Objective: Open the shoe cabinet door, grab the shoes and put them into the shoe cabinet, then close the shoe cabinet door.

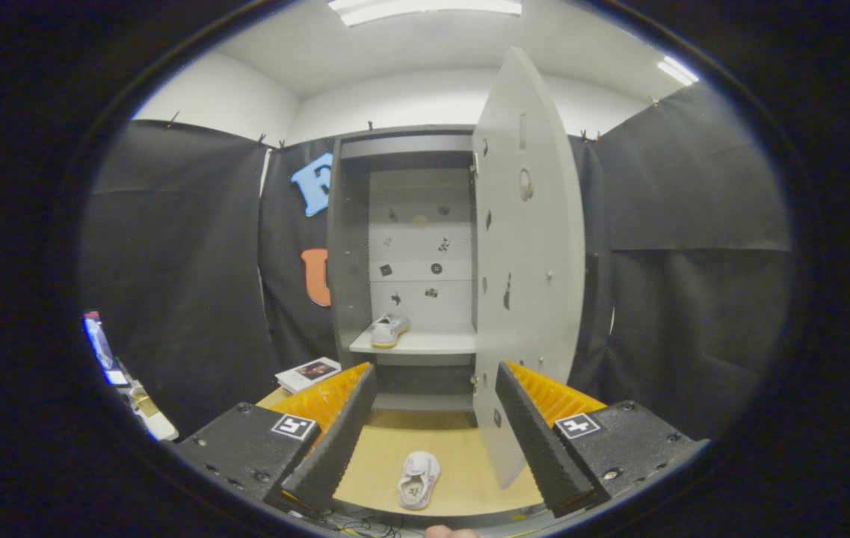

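A booklet (308, 373) with a dark picture on its cover is seen lying on the wooden bench (462, 463), near black cloth walls (178, 276). Ceiling light strips (425, 7) are lit above the white walls (230, 101). A lit screen (99, 345) is partly seen beyond the cloth.

Gripper-mounted fisheye — facing open shoe cabinet (410, 246), midrange
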### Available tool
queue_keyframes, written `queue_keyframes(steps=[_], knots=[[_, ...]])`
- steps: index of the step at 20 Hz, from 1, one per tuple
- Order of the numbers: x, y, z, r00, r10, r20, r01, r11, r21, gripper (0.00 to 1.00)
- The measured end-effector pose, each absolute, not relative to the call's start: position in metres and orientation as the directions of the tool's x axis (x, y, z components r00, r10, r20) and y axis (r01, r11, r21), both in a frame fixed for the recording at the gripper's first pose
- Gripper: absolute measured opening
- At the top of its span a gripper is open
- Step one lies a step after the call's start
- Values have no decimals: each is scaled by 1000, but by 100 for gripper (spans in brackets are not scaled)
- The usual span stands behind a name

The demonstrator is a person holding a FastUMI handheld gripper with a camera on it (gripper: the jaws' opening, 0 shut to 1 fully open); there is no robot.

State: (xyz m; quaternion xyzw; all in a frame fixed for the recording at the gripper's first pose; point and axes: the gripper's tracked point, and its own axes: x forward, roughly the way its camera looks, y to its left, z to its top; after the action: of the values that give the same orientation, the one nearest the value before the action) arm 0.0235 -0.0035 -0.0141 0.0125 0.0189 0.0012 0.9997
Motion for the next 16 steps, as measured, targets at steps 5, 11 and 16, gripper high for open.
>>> queue_keyframes(steps=[5,11,16], knots=[[50,42,-76,994,40,-102,-37,999,28,100],[82,80,-170,969,87,-232,-73,995,70,100],[116,84,-268,928,57,-368,-40,998,53,100]])
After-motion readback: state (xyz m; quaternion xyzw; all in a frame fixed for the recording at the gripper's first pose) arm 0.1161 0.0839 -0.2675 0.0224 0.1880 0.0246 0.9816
